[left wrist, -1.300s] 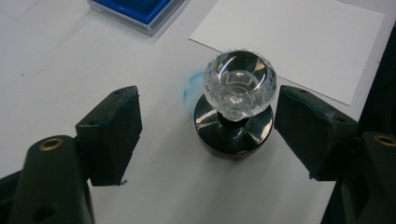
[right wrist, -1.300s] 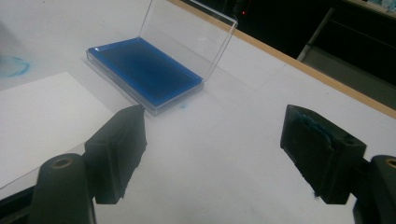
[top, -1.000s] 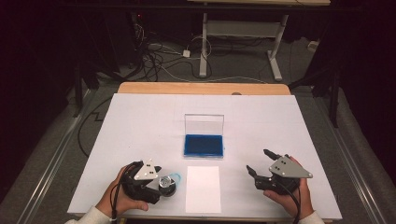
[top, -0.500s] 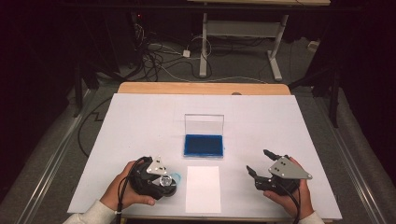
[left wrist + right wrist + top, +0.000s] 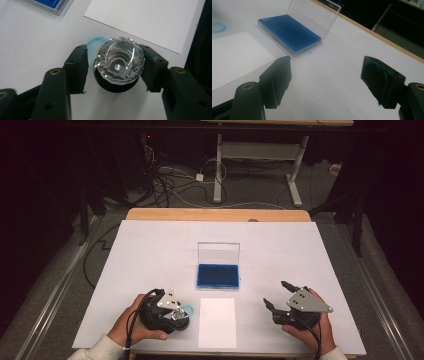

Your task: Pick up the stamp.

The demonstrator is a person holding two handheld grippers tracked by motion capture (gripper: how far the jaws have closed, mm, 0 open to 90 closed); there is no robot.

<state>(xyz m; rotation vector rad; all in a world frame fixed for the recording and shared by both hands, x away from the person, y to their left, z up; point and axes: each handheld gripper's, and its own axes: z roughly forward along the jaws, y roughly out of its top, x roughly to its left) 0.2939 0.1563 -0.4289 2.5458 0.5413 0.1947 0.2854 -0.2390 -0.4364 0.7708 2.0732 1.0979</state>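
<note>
Since the earlier frames the left gripper [image 5: 172, 312] has tipped over and down onto the crystal-topped stamp [image 5: 120, 62], its grey plate now turned up on edge, while the right gripper [image 5: 278, 295] has stayed where it was.

At the left, near the front edge of the white table cover [image 5: 150, 250], the stamp stands on its black round base with its faceted clear knob facing the left gripper view. The jaws straddle it: the one on the right of that view seems to touch the knob, the one on the left stands just off it with a sliver of table showing between, so they are parted and not yet clamped. A smear of blue ink [image 5: 96, 41] marks the cover just beyond the stamp.

Next, just beside the stamp, lies a blank white sheet of paper [image 5: 217, 322], flat and unmarked. Beyond the sheet, toward the middle of the table, sits the blue ink pad [image 5: 218, 275] in its clear case, the lid [image 5: 218, 253] standing upright at the back. Nothing lies between stamp, sheet and pad.

At the right, the right gripper rests in the person's hand [image 5: 312, 330] near the front edge, well apart from the sheet, jaws spread wide and empty, blue staining on one pad [image 5: 378, 67].
</note>
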